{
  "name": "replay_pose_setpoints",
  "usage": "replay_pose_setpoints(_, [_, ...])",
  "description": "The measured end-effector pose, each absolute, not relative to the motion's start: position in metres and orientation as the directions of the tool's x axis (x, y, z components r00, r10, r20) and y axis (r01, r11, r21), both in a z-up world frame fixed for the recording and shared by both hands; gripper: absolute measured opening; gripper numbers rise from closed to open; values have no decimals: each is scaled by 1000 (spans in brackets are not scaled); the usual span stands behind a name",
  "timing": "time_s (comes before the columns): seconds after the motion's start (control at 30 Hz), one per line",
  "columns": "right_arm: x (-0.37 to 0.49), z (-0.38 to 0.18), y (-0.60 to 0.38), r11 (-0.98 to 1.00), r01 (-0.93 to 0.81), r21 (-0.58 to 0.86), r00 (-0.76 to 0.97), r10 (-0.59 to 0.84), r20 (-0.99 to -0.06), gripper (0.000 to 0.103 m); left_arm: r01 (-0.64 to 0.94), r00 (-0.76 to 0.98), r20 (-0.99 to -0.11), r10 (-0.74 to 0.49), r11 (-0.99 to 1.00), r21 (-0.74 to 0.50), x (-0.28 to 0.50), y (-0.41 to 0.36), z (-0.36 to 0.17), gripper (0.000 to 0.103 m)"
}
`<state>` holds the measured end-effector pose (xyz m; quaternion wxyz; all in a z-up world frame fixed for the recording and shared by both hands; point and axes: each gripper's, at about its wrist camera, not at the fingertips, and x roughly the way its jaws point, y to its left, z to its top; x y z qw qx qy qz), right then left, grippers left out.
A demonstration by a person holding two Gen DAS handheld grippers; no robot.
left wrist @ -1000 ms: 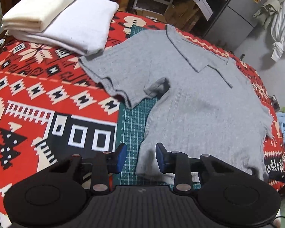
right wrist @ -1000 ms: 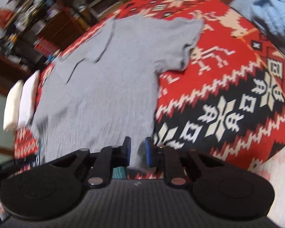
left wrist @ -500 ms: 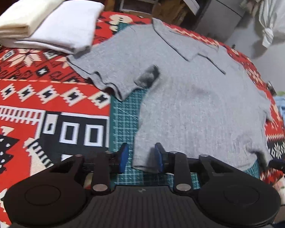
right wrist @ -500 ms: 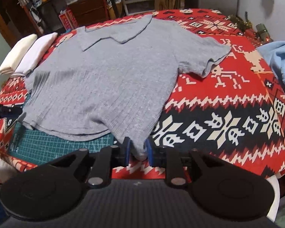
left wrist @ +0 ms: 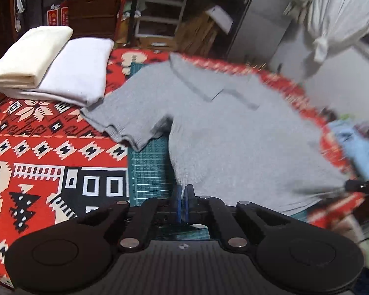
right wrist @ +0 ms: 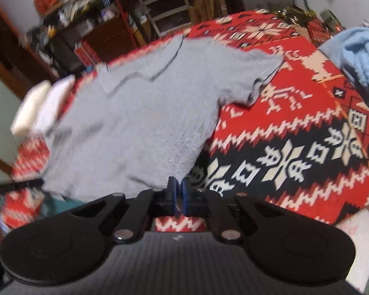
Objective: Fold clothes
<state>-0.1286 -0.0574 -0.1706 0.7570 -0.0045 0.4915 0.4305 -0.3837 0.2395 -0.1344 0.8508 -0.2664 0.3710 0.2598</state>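
With both jaws just closed, my left gripper (left wrist: 183, 191) and right gripper (right wrist: 177, 186) pinch the grey ribbed collared shirt (left wrist: 233, 132)'s hem corners.

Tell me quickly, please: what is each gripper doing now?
Left gripper: closed on the bottom hem of the grey shirt.
Right gripper: closed on the hem's other corner.

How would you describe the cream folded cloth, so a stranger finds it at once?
Look at the red patterned blanket, at its far left corner beyond the grey shirt. Two folded cloths lie there; the cream folded cloth rests partly on the white folded cloth, and is yellower.
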Motion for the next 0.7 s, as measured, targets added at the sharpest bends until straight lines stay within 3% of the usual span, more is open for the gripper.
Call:
replay_pose_setpoints(0.17, [-106,-153,-77,628,-573,526,91,687,-721,5,-644,591,-780,205,702,-303,-393,239,-138,3])
replay_pose_setpoints(0.33, [-86,-188,-72,715,-475,513,87,619,-781,5,-724,432,-879,201,659,-205,-381,247,-183,3])
replay_pose_setpoints(0.47, [-80,-218,-70,767,-422,483,109,572,-813,6,-752,429,-879,207,621,-221,-383,249,-194,7])
replay_pose_setpoints(0.63, [-81,-219,-78,760,-404,509,151,604,-783,24,-748,465,-855,229,619,-241,-390,251,-187,22])
replay_pose_setpoints(0.7, [-84,-217,-81,747,-415,519,153,619,-770,31,-743,475,-854,212,617,-260,-391,251,-189,23])
